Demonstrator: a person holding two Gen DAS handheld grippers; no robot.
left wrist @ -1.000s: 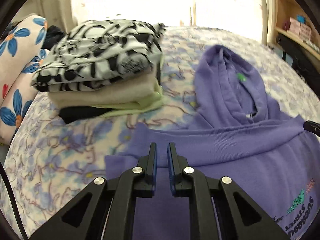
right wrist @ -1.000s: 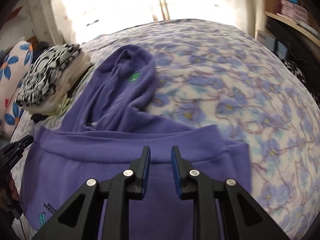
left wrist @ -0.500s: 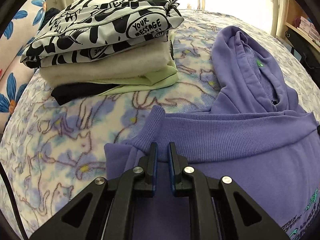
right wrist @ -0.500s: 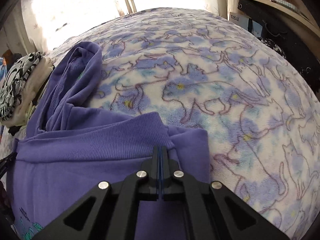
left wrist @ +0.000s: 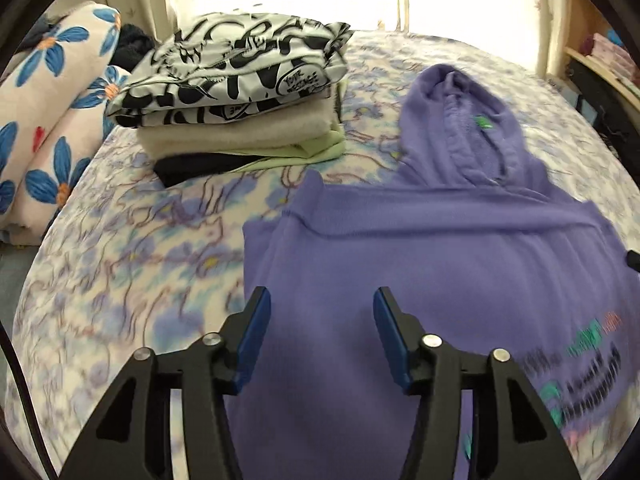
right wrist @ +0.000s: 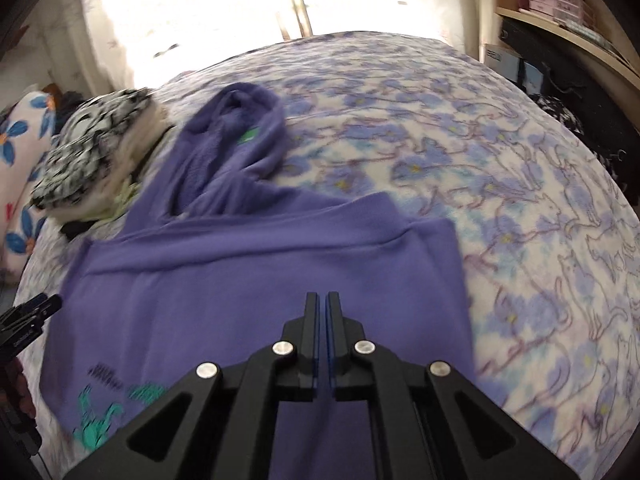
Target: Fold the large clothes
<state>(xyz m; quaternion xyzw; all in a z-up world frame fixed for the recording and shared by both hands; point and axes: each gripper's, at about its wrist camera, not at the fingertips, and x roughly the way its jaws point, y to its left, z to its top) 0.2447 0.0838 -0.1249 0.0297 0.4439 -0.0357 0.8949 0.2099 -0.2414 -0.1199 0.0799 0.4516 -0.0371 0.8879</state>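
A purple hoodie (left wrist: 440, 248) lies on the cat-print blanket (right wrist: 500, 140), hem folded up toward the hood. The fold looks just laid. The left gripper (left wrist: 322, 336) has just been opening, nothing between its jaws; the right gripper (right wrist: 321, 328) is pressed together, empty. Next, likely tucking the hood (left wrist: 464, 120).

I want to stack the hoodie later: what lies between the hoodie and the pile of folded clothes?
Only bare bedspread separates the hoodie from the pile, shown in the left wrist view.
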